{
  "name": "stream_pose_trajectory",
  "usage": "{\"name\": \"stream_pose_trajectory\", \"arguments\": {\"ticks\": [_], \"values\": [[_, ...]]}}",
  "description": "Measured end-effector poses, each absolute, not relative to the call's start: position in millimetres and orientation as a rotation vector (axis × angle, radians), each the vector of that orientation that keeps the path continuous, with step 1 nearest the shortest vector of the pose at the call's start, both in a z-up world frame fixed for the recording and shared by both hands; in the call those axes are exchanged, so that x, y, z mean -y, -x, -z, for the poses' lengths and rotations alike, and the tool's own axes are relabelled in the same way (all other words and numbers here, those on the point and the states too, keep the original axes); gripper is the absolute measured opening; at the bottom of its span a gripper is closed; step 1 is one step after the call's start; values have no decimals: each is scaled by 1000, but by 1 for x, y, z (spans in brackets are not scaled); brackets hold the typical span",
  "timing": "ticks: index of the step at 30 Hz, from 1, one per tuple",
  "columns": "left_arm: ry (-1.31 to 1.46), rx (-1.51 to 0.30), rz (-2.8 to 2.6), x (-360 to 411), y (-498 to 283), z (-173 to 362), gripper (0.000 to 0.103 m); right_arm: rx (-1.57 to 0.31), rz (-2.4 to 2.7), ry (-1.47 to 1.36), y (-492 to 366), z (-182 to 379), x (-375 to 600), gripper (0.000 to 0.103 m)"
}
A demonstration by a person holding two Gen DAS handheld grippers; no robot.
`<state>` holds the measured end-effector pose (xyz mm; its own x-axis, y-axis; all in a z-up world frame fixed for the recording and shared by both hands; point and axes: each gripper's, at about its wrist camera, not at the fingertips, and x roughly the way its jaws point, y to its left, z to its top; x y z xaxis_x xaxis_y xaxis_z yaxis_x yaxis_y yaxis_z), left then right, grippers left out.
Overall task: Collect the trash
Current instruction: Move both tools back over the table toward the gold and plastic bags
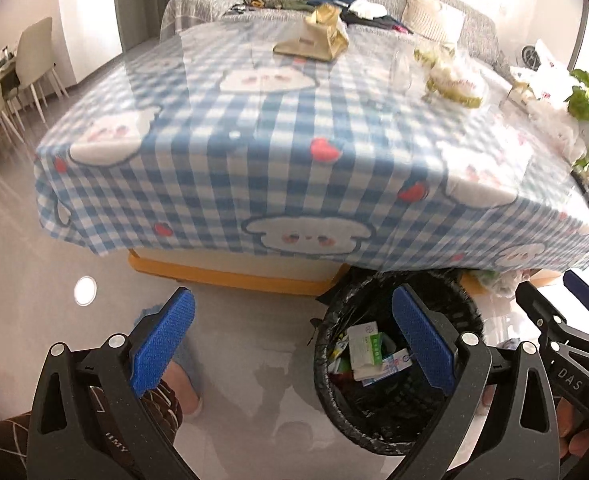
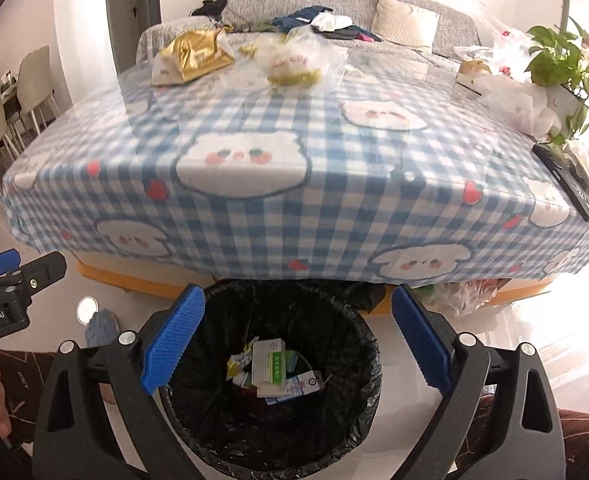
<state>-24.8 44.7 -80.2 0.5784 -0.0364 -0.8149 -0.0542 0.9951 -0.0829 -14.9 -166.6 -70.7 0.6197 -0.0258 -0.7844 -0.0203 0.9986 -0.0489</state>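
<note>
A living room with a grey sofa (image 2: 334, 0) lies behind a low counter (image 2: 254, 200) under a blue checked cloth. On the floor just in front of the counter stands a trash bin (image 2: 198, 400) with a black liner; several small boxes and wrappers (image 2: 272, 372) already lie at its bottom. The right gripper (image 2: 294, 344) hovers over the bin, its 2 fingers spread wide and holding nothing. The left gripper (image 1: 294, 344) hangs beside the bin, over the floor, also spread wide and empty. More trash waits at the far side of the counter: a gold bag (image 2: 192, 58) and a clear plastic bag with green contents (image 2: 294, 64). It seems that a drop is finished and the next pick is in hand. The next move calls for a long reach across the counter, and thin plastic may slip between the fingers.
</note>
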Motion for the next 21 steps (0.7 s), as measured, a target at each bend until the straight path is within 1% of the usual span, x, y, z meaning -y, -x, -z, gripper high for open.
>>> {"name": "stream_pose_trajectory", "arguments": {"ticks": [8,16,21], "values": [[113,-922,-26,-48,25,54,97,-873,9,60,16,48,179,91],[124,-935,-39,-54,17,43,97,-840,5,82,5,19,190,91],[101,-925,-26,-50,7,32,97,-819,-13,41,-11,4,196,91]]}}
